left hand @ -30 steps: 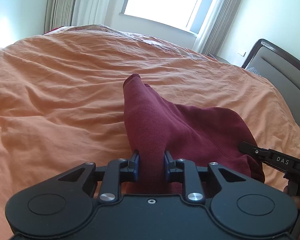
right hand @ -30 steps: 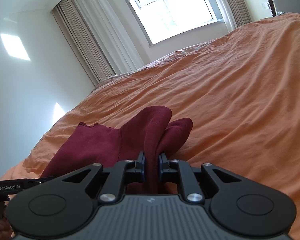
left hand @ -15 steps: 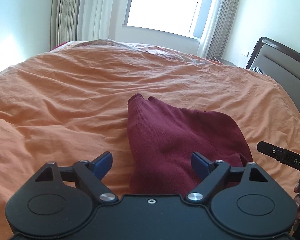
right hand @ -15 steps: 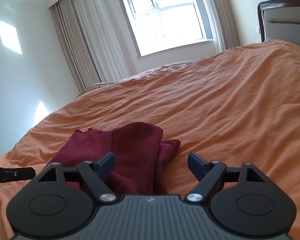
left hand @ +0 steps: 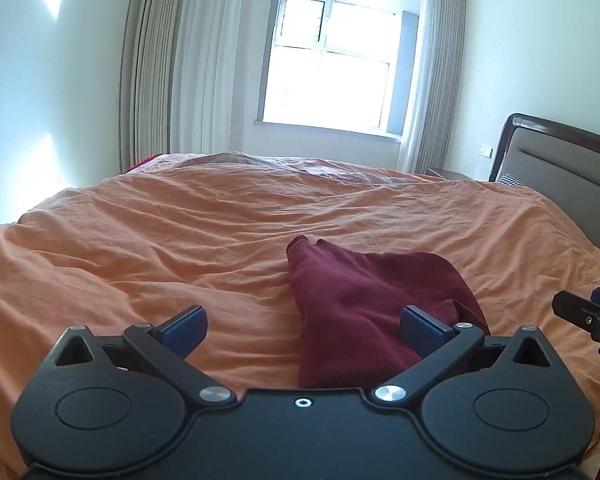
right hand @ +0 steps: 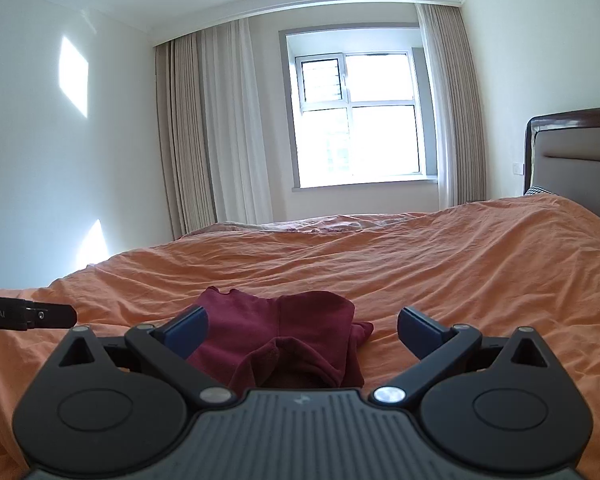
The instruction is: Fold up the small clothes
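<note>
A small dark red garment [left hand: 364,296] lies folded in a loose heap on the orange bedspread [left hand: 180,248]. It also shows in the right wrist view [right hand: 284,336]. My left gripper [left hand: 302,326] is open and empty, raised just in front of the garment's left side. My right gripper [right hand: 300,326] is open and empty, raised in front of the garment's right side. The tip of the right gripper shows at the right edge of the left wrist view [left hand: 580,312]. The tip of the left gripper shows at the left edge of the right wrist view [right hand: 32,316].
The rumpled orange bedspread [right hand: 460,264] covers the whole bed. A padded headboard [left hand: 568,172] stands at the right. A window [right hand: 360,120] with curtains is behind the bed's far edge.
Both grippers opened and let go of the garment, which dropped onto the bedspread. Both grippers then drew back and tilted up, so more of the room shows.
</note>
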